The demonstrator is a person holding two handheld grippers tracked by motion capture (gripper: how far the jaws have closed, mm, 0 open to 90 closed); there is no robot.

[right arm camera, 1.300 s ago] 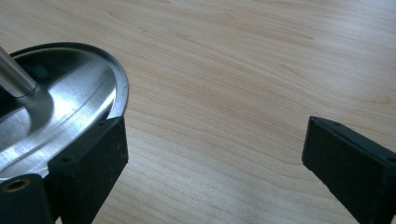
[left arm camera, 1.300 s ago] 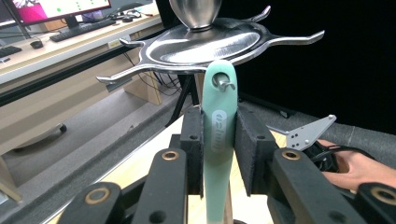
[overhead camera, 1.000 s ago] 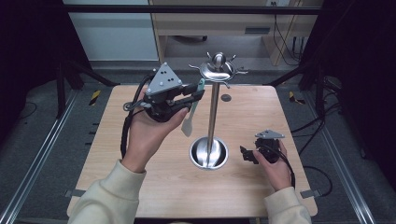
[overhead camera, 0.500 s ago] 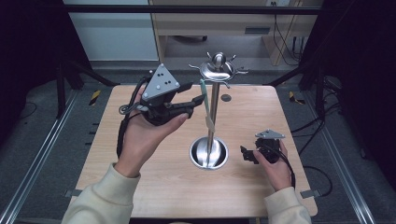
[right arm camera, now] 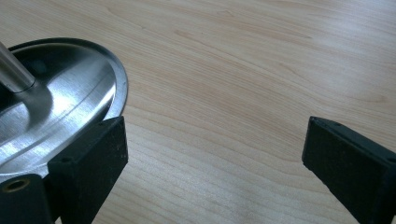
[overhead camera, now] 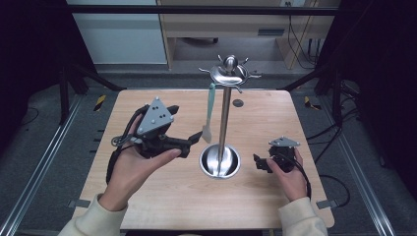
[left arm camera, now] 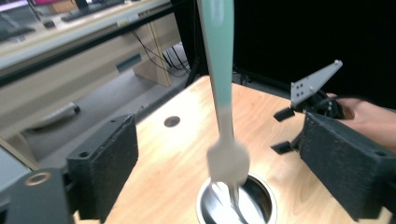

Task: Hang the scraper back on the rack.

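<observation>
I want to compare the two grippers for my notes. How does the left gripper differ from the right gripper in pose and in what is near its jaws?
The left gripper is lifted off the table, while the right gripper sits low at the tabletop. The left gripper's jaws, which have just been opening, stand apart with the hanging green-handled utensil between them, untouched; the right gripper's jaws have only bare wood between them. Both are open and point toward the steel stand.

Left gripper [overhead camera: 196, 139] jaws just opened off the hanging spatula [overhead camera: 209, 111], hand drawn back lower
</observation>
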